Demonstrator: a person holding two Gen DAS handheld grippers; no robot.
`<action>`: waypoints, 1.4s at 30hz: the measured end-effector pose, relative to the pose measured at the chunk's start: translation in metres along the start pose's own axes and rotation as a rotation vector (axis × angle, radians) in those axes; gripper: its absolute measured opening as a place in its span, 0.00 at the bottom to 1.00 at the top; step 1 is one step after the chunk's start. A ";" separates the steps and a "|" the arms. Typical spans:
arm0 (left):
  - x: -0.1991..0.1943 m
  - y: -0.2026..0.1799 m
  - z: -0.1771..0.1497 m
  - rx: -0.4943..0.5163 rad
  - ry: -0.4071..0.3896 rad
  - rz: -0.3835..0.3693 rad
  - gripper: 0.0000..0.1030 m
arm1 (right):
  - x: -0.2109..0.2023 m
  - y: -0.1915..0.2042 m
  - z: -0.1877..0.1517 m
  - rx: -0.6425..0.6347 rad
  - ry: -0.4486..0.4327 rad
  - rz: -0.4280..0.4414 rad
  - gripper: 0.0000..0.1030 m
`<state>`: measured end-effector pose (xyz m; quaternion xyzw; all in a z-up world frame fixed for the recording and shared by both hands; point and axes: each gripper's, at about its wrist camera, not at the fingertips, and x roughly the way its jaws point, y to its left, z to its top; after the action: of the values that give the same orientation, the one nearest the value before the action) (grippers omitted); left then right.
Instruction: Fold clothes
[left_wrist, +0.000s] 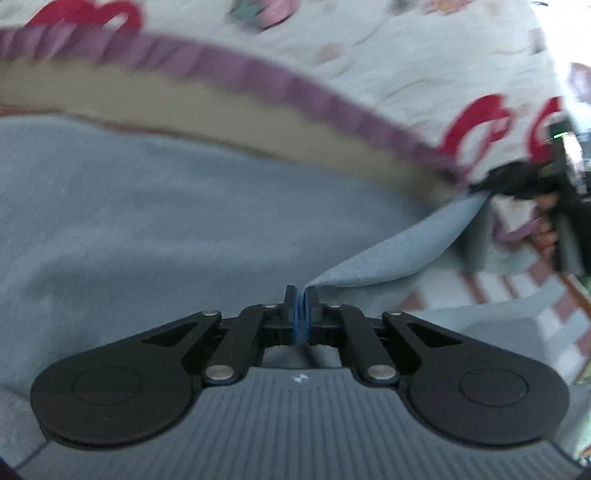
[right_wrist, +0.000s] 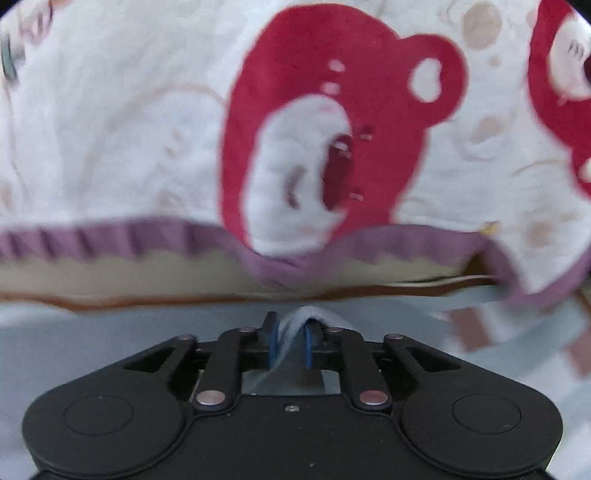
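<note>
A blue-grey garment (left_wrist: 147, 203) lies spread out in the left wrist view. My left gripper (left_wrist: 301, 291) is shut on its edge, the blue pads pinched tight on the cloth. From there a raised fold runs taut up to the right, where my right gripper (left_wrist: 484, 190) holds another part of the edge. In the right wrist view my right gripper (right_wrist: 291, 325) has a bunched fold of the same garment (right_wrist: 74, 332) between its pads, jaws a little apart around the cloth.
A white blanket with red bear prints (right_wrist: 332, 110) and a purple frilled trim (left_wrist: 258, 77) lies beyond the garment, over a beige edge (left_wrist: 184, 103). Red-and-white striped cloth (left_wrist: 554, 314) shows at the right. A person's hand (left_wrist: 546, 229) grips the right tool.
</note>
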<state>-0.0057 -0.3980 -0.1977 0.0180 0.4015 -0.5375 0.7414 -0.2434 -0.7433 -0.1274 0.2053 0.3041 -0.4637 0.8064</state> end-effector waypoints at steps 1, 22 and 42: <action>0.002 0.004 0.001 -0.009 0.006 0.018 0.02 | -0.002 -0.007 -0.002 0.072 -0.024 0.032 0.35; 0.017 0.007 0.006 0.031 0.075 -0.180 0.53 | 0.023 -0.066 -0.089 0.767 0.024 0.373 0.68; 0.023 -0.066 -0.024 0.350 0.189 -0.208 0.66 | -0.067 -0.022 -0.043 -0.150 -0.057 -0.140 0.04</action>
<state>-0.0709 -0.4329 -0.2013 0.1551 0.3693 -0.6684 0.6267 -0.3009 -0.6864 -0.1143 0.1094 0.3284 -0.5006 0.7935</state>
